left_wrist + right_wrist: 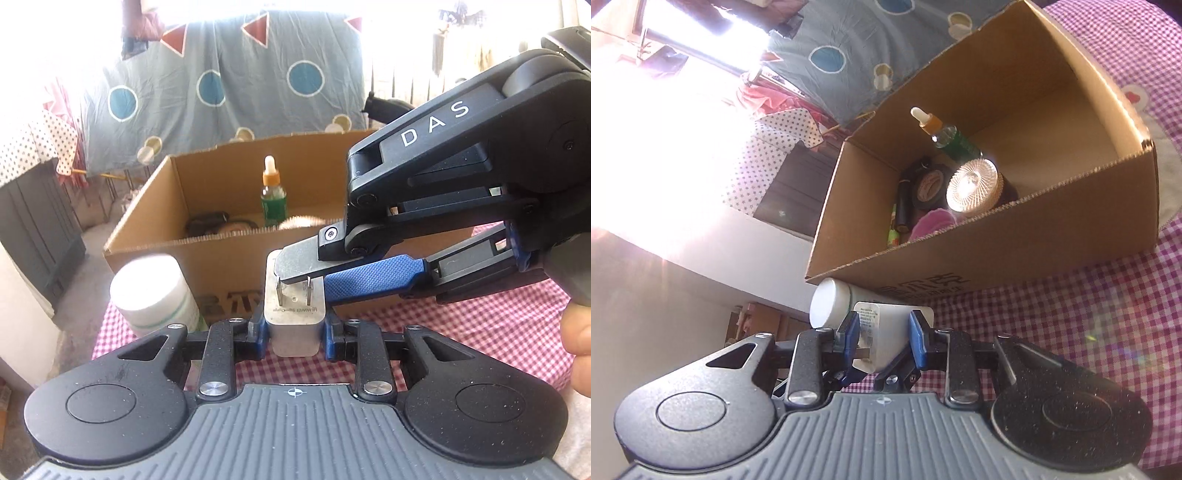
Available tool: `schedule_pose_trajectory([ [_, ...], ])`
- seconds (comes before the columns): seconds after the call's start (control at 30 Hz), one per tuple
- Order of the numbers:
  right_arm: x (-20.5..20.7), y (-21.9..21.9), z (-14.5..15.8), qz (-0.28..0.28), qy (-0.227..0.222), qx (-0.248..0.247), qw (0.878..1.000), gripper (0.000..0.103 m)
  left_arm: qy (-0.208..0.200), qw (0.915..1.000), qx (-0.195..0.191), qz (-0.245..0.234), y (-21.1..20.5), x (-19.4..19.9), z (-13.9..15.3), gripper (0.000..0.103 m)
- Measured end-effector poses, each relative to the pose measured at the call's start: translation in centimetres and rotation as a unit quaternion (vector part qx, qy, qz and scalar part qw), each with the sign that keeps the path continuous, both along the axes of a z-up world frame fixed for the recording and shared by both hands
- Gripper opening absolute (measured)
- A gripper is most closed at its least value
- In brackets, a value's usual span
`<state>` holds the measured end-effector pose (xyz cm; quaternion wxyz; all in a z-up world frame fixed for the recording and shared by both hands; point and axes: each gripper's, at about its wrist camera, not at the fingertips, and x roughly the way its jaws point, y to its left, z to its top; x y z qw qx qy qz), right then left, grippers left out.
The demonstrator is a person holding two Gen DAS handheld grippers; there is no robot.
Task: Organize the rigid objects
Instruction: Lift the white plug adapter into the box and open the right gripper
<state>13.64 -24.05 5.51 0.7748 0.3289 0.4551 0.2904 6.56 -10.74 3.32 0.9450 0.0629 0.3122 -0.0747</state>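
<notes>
Both grippers clamp one white charger (pixel 295 325): left gripper (pixel 295 332) pinches its body, jaws nearly together on it; right gripper (pixel 882 339) grips the prong end. Charger hangs clear of the checked cloth (pixel 480 325), just short of the box (pixel 229 254). Jar (pixel 155 291) stands beside it, against the box front. Step in hand, by my reading: carrying the charger to the box. Next calls for lifting over the near wall, one gripper letting go. Right view alone shows the box contents: dropper bottle (pixel 945 136), ribbed gold lid (pixel 973 184). Left view alone shows a hand (pixel 580 343).
</notes>
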Motion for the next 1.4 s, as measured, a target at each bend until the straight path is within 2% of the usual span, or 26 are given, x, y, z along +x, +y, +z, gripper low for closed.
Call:
schedule_pose_trajectory([
  [0.1,0.4,-0.3,3.4,0.004,-0.039,0.002,0.999,0.032,-0.019,0.9998,0.002,-0.004,-0.6,0.6,2.9,0.026],
  [0.23,3.1,-1.0,6.6,0.005,-0.070,-0.010,0.997,0.032,-0.025,0.9997,-0.006,-0.005,-1.6,3.8,5.4,0.026],
  [0.37,7.7,-1.9,7.8,0.003,-0.068,-0.039,0.997,0.033,0.019,0.9994,-0.028,-0.008,-2.1,8.9,5.3,0.026],
  [0.57,15.4,-2.8,6.0,0.005,-0.021,-0.081,0.996,0.033,0.097,0.9947,-0.030,-0.015,-4.0,16.2,3.1,0.026],
  [0.63,17.8,-2.7,4.8,0.009,-0.002,-0.096,0.995,0.033,0.120,0.9922,-0.031,-0.012,-4.2,17.6,1.9,0.026],
  [0.8,20.7,-2.1,2.7,0.023,0.019,-0.135,0.990,0.033,0.175,0.9834,-0.046,0.002,-3.6,20.2,-0.1,0.026],
  [0.97,22.0,-0.8,1.4,0.042,0.018,-0.177,0.983,0.033,0.200,0.9782,-0.056,0.009,-3.1,21.8,-1.0,0.027],
  [1.03,22.3,-0.7,1.0,0.045,0.015,-0.186,0.981,0.034,0.211,0.9751,-0.068,0.004,-2.9,22.4,-1.2,0.030],
  [1.23,22.7,-0.6,0.8,0.050,0.010,-0.186,0.981,0.034,0.211,0.9758,-0.058,0.000,-3.1,22.7,-1.3,0.031],
  [1.27,22.6,-0.7,0.9,0.049,0.005,-0.184,0.982,0.034,0.207,0.9767,-0.059,-0.001,-2.9,22.7,-1.2,0.036],
  [1.33,22.4,-0.9,1.4,0.045,-0.004,-0.176,0.983,0.034,0.193,0.9795,-0.056,0.003,-2.6,22.7,-0.9,0.052],
  [1.37,22.1,-1.2,1.8,0.042,-0.011,-0.171,0.984,0.033,0.184,0.9815,-0.053,0.007,-2.4,22.7,-0.6,0.068],
  [1.4,21.6,-1.5,2.6,0.038,-0.020,-0.166,0.985,0.033,0.176,0.9832,-0.048,0.011,-2.3,22.3,-0.2,0.077],
])
